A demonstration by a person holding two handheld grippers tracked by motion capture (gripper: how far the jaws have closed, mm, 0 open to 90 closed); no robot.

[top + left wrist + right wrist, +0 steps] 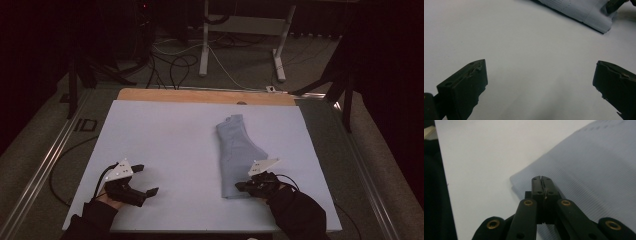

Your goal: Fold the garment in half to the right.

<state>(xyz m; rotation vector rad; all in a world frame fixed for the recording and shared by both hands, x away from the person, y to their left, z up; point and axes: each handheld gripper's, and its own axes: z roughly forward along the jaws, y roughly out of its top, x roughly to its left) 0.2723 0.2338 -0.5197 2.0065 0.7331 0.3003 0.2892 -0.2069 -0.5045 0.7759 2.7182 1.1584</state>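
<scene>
A folded pale blue garment (pixel 239 150) lies lengthwise on the white board (pixel 165 135), right of centre. My right gripper (pixel 239 186) is shut and rests over the garment's near end; in the right gripper view its jaws (pixel 541 178) are pressed together above the ribbed cloth (pixel 594 170), and I see no cloth between them. My left gripper (pixel 148 179) stands open at the board's near left, well apart from the garment. In the left gripper view its jaws (pixel 540 65) spread wide over bare board, with the garment (pixel 584 10) far off at the top right.
A wooden strip (pixel 200 95) runs along the board's far edge. Beyond it are a white table frame (pixel 205 45) and loose cables (pixel 175 65) on the dark floor. Metal rails (pixel 45 160) flank the board. Bare board lies between the two grippers.
</scene>
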